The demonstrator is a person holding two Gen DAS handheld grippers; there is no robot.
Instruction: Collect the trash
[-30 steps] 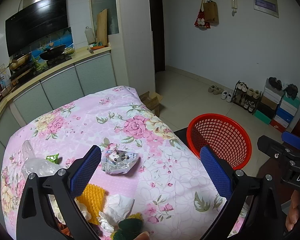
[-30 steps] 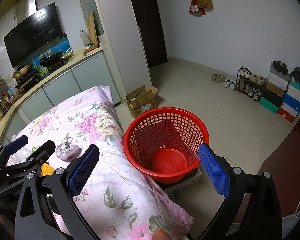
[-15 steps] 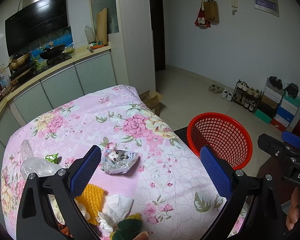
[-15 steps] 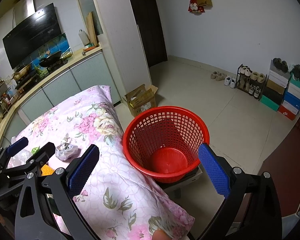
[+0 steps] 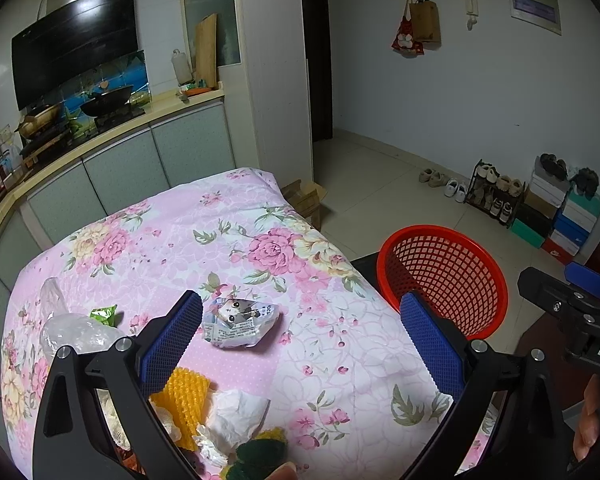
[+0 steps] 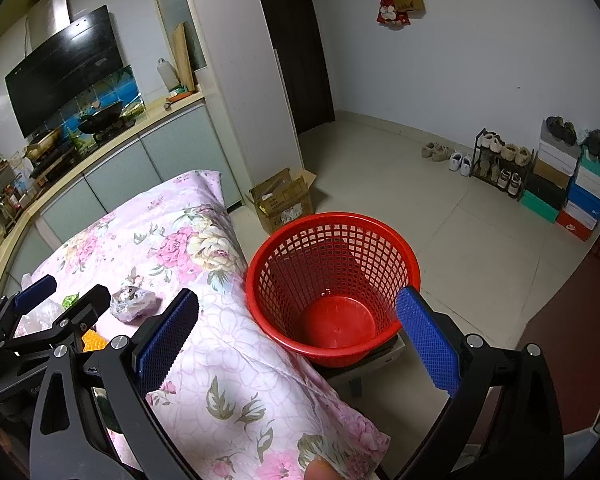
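The left wrist camera looks down over the pink floral-clothed surface (image 5: pixel 260 240), close above it. The right wrist camera faces the red plastic mesh basket (image 6: pixel 332 272) beside it. Both views share basket (image 5: pixel 444 276), surface (image 6: pixel 172 248) and kitchen.

hidden: yellow mesh (image 5: pixel 188 394) partly behind left gripper (image 5: pixel 300 344) | cut off: green item (image 5: pixel 260 456) at bottom edge

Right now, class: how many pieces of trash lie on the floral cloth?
At least 6: silver wrapper, green wrapper, clear plastic, yellow mesh, white tissue, dark green piece. Gripper arms may hide more.
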